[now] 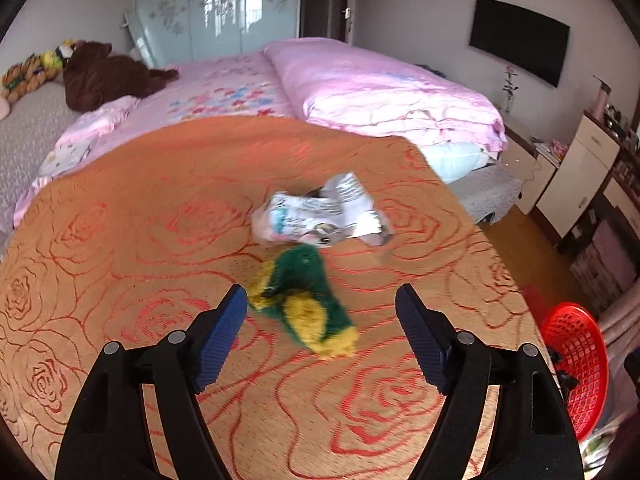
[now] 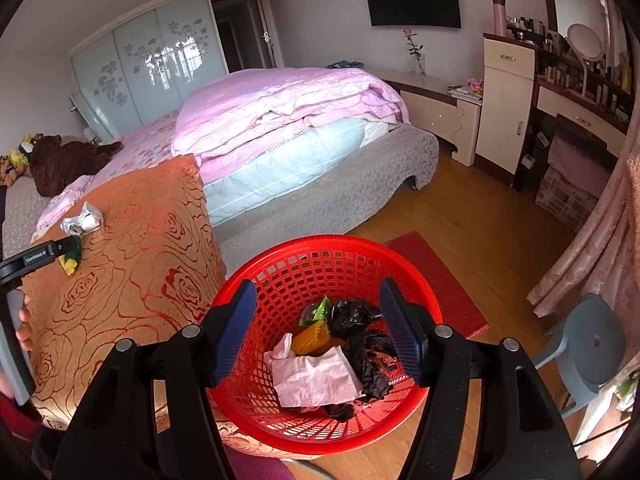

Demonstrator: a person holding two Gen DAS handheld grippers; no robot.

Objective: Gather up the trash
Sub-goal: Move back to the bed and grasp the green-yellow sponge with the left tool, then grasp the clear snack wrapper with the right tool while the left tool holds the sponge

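A table under an orange rose-patterned cloth (image 1: 140,240) carries a fuzzy green and yellow thing (image 1: 304,296) and, just beyond it, a crumpled silver-white wrapper (image 1: 320,216). My left gripper (image 1: 322,296) hovers over the green thing, open, with its blue pads on either side and not pressing on it. My right gripper (image 2: 318,286) is open with nothing between its fingers, above a red mesh basket (image 2: 328,246). In the basket lie crumpled pink paper (image 2: 316,376), black plastic (image 2: 368,344), a yellow piece and a green wrapper. The right wrist view also shows the silver-white wrapper (image 2: 82,220).
The basket (image 1: 576,360) stands beside the table's right edge, over a wooden floor with a red mat (image 2: 440,280). Behind the table is a bed with pink bedding (image 1: 360,80) and a brown plush toy (image 1: 104,76). A grey stool (image 2: 592,344) is at right.
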